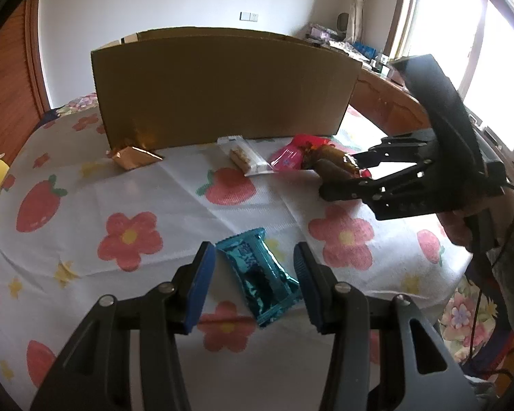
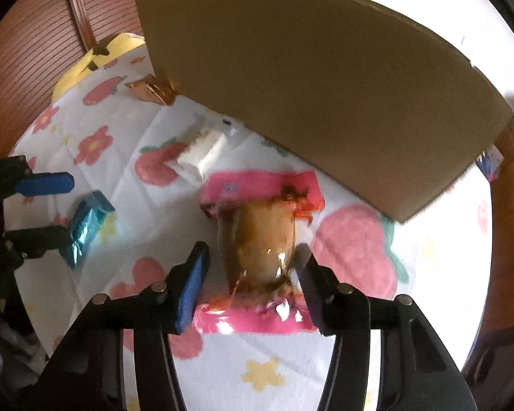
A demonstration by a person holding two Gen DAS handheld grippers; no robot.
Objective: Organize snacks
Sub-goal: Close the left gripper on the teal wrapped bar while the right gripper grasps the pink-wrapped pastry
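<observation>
A teal foil snack bar [image 1: 260, 275] lies on the flowered cloth between the fingers of my open left gripper [image 1: 253, 282], which touch nothing. My right gripper [image 2: 250, 281] is open around a brown egg-shaped snack in a clear wrapper [image 2: 260, 246] that lies on a pink packet [image 2: 257, 185]. The right finger is close to the wrapper and the left stands apart from it. In the left wrist view the right gripper [image 1: 339, 174] is at the brown snack [image 1: 335, 162] beside the pink packet [image 1: 289, 159]. A big cardboard box [image 1: 222, 89] stands behind.
A white wrapped bar [image 1: 246, 157] and a small gold box [image 1: 133, 157] lie at the foot of the cardboard box. A yellow object [image 2: 96, 58] sits at the bed's far left. A wooden desk [image 1: 387, 99] and a window are at the right.
</observation>
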